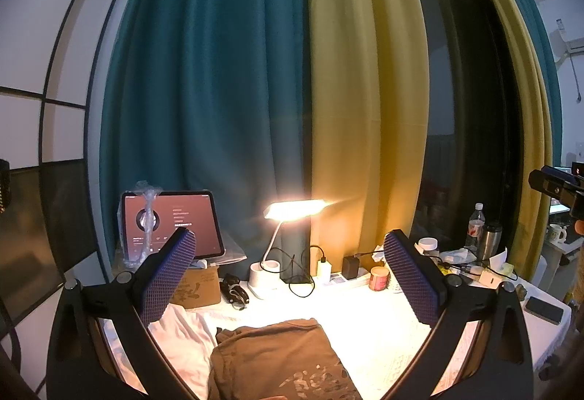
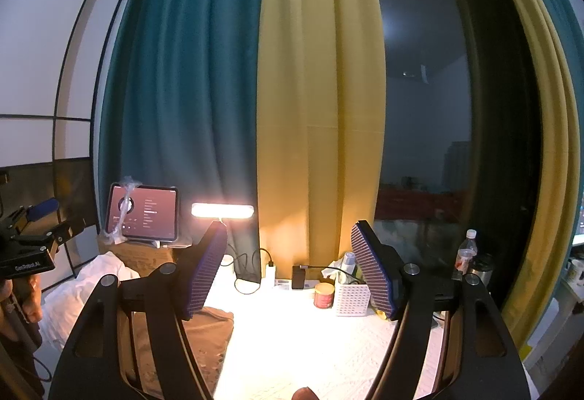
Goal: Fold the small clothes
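**Brown knit top on lit tabletop, both tongs spread and empty**

White garment (image 1: 182, 330) at far left: crumpled, heaped, thin cloth, edges hidden in folds. Likely light and limp; no clean hem to pinch yet.

Brown garment (image 1: 277, 356) next, just right of the white one and touching it, lying on the white tablecloth (image 1: 372, 323) near the front edge. Looks already doubled over, roughly flat, pale print at the near end. Judged soft, light, no stiffness; will drape and sag from any single pinch point, may drag along the cloth beneath rather than slide freely. Not fragile. Best hold: two outer corners or a folded edge, one per tong, pinching all layers together so the stack does not peel apart.

Left gripper (image 1: 292, 275): pads spread wide, nothing between, held above the brown garment, apart from it.

Right gripper (image 2: 288, 268): pads likewise spread, nothing pinched, over bare tablecloth to the right of the brown garment.

Clutter along the back edge — tablet (image 1: 171, 224), lamp (image 1: 292, 213), candle jar (image 1: 379, 278) — well apart from the clothes.
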Tool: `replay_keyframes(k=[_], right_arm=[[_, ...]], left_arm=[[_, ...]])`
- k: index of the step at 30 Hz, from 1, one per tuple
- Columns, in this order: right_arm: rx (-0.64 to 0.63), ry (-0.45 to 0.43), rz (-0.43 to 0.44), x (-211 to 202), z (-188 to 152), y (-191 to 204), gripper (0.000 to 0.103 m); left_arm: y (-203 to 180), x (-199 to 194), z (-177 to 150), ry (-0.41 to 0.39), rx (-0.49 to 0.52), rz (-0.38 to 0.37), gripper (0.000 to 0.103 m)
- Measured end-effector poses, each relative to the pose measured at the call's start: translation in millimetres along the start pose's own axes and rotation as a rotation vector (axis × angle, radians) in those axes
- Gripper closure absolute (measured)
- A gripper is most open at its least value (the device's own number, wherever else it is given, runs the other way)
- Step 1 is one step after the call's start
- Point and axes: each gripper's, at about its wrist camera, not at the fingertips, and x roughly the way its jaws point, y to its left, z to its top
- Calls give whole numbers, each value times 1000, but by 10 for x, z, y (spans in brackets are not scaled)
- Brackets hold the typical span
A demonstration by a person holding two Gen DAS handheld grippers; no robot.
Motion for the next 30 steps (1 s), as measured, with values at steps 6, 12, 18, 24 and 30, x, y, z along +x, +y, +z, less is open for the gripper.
replay_keyframes(k=[6,12,18,24,30], right_arm=[[10,-6,-9,-10,-15,-63,29],[13,-7,-13,-12,-29,-85,29],[14,-8,-10,-7,-26,-87,29],[17,-7,-14,-8,-28,-103,29],[21,-9,-14,-5,-36,-114,29]], left_arm=[[-7,-4,1,-1,1,-1,1],[-13,4,4,-1,3,-3,1],[-11,6,4,-2,1,-6,1],[-19,15,12,-1,1,-11,1],[-19,19,18,-1,0,-13,1]])
